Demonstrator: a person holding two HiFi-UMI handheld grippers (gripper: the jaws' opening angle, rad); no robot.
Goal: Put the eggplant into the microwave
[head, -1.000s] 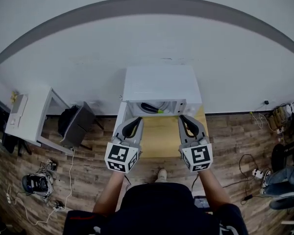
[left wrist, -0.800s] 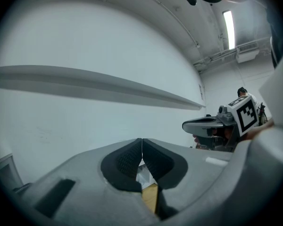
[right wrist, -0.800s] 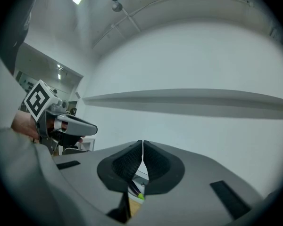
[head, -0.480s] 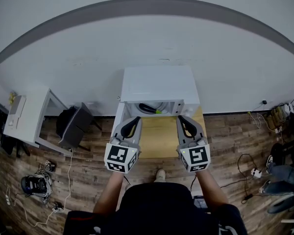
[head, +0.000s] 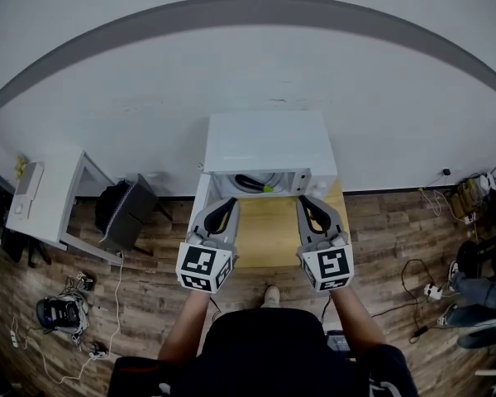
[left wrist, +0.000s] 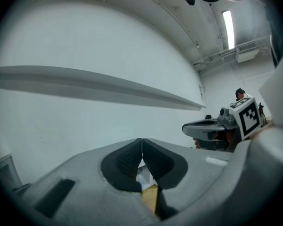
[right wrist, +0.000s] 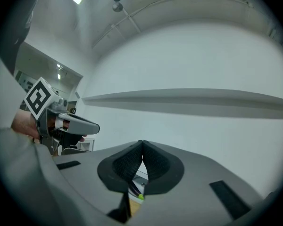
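Observation:
A white microwave (head: 269, 143) stands open at the back of a wooden table (head: 269, 234). Inside its cavity lies the dark eggplant (head: 250, 181) with its green stem end to the right. In the right gripper view a bit of the eggplant (right wrist: 136, 190) shows below the pads. My left gripper (head: 226, 205) and right gripper (head: 307, 203) hover side by side over the table, level, pointing at the microwave, both apart from it. Both are shut and hold nothing: the pads meet in the left gripper view (left wrist: 142, 144) and in the right gripper view (right wrist: 142, 146).
The microwave door (head: 201, 197) hangs open at the left of the cavity. On the wooden floor stand a white desk (head: 50, 193) and a black bag (head: 128, 212) at left. Cables and a power strip (head: 434, 292) lie at right, near a seated person's legs (head: 479, 300).

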